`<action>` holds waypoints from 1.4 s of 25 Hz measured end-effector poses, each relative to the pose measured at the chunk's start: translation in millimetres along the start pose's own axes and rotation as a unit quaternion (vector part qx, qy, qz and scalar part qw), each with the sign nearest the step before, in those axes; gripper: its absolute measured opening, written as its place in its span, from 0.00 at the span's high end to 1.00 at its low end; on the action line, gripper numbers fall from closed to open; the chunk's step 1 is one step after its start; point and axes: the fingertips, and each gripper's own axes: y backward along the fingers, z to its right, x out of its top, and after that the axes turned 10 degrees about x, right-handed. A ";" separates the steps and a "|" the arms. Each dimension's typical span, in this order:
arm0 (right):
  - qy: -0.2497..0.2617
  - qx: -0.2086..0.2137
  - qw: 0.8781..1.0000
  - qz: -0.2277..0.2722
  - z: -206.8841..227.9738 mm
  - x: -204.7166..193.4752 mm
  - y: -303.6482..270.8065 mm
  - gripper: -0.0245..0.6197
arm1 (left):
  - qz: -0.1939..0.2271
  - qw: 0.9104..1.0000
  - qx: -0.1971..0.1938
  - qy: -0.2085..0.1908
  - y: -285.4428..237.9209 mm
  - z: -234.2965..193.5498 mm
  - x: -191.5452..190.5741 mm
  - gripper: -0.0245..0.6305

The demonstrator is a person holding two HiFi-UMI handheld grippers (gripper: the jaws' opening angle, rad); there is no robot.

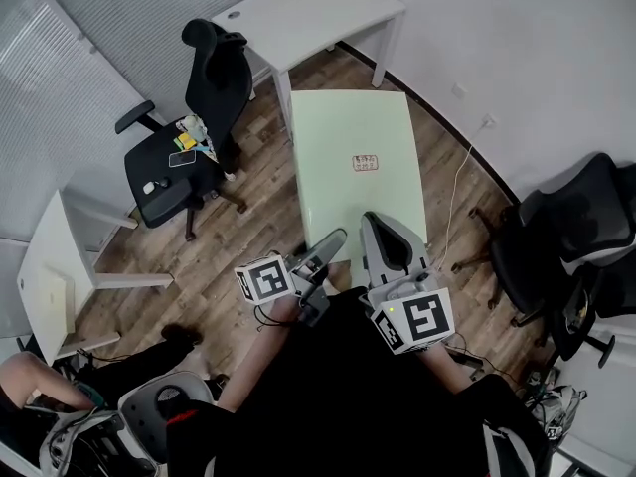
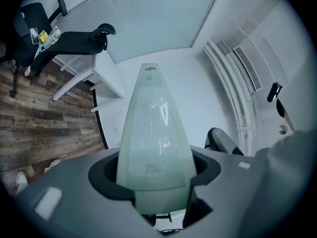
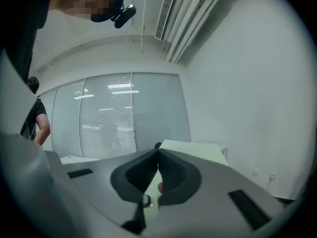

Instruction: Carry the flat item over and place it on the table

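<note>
The pale green panel (image 1: 350, 132) was up in the air with its broad face twd the head camera. It hung over the wood floor (image 1: 248, 227), near end at the person's waist, far end pointing twd the white table (image 1: 318, 13) by the far wall, and was not yet on it. A small printed label (image 1: 365, 163) sat about mid-panel. Both tools had the near end, prob. because a sheet that long & thin would droop or swing from one grip. The L gripper (image 2: 155, 157) had its jaws set wide w/ the panel's end filling the whole gap. Its pads looked pressed on both sides, so a broad hold, likely to stop twisting. The R gripper (image 3: 158, 155) was nearly closed, tips all but meeting, w/ only a thin pale sliver between the pads. I read that as the panel's edge pinched across its thickness. Held out ahead of the body, the panel cleared the black office chair (image 1: 189, 137) on the left and the dark chairs (image 1: 586, 237) on the right. Judged stage: mid-carry. It next needs taking fwd and lowering flat onto the tabletop.
</note>
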 end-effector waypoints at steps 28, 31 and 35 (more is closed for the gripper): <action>-0.013 0.017 1.000 -0.017 104.0 3.7 -82.6 0.96 | 0.015 1.000 0.019 0.019 -92.1 -19.3 75.4 0.52; -0.009 0.029 0.999 -0.017 116.8 7.7 -93.7 0.96 | 0.022 0.999 0.026 0.024 -104.0 -20.0 84.0 0.52; -0.009 0.040 0.999 -0.018 139.2 11.2 -101.4 0.96 | 0.035 0.999 0.029 0.007 -126.2 -14.0 98.7 0.52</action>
